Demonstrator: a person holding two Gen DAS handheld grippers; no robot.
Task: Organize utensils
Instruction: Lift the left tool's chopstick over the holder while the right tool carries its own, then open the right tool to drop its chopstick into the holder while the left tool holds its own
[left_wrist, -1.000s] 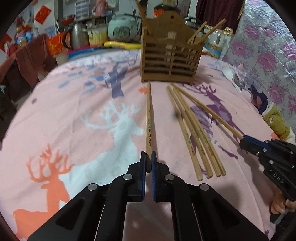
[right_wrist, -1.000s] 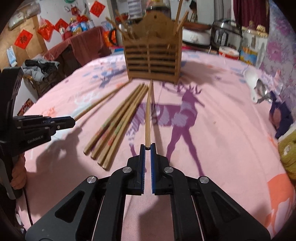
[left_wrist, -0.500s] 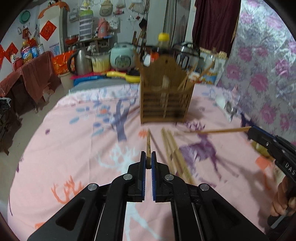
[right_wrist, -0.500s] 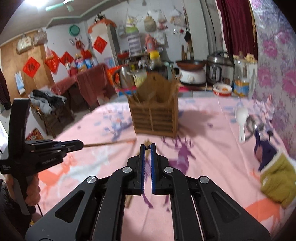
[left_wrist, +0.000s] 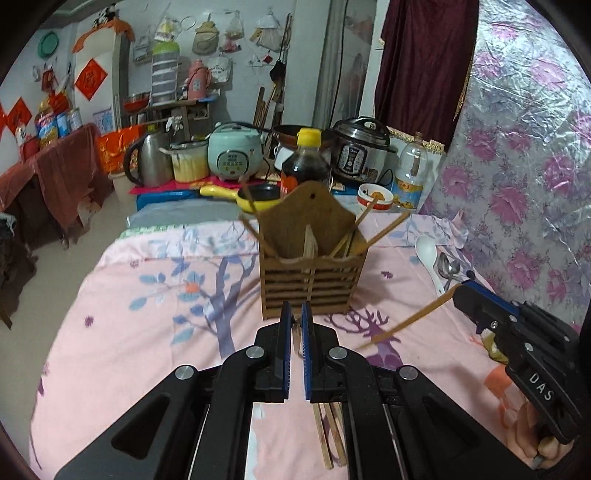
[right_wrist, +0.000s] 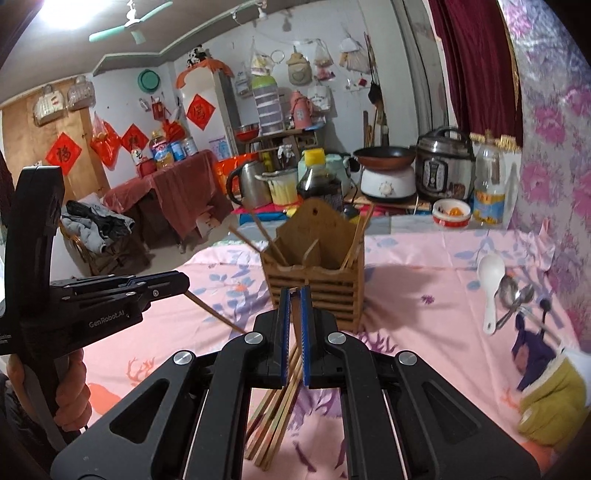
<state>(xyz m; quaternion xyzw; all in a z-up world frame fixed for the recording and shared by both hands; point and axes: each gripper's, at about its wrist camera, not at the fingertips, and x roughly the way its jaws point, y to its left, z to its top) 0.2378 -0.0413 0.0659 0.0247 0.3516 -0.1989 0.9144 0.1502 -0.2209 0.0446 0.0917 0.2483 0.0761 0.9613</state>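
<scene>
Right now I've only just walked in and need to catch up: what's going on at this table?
A person is sorting chopsticks into the wooden holder on the pink tablecloth. Each hand works a gripper, and each gripper is shut on one chopstick. The left gripper and right gripper are both raised in front of the holder. Several chopsticks already stand inside it, and a loose bundle lies on the cloth. The spoons lie untouched at the right.

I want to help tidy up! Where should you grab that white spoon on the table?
Take the white spoon by the middle of its thin handle, coming straight down from above with the fingers across it. The bowl is wide and rounded, so it would likely slip, and the metal spoons crowd the handle's end.
</scene>
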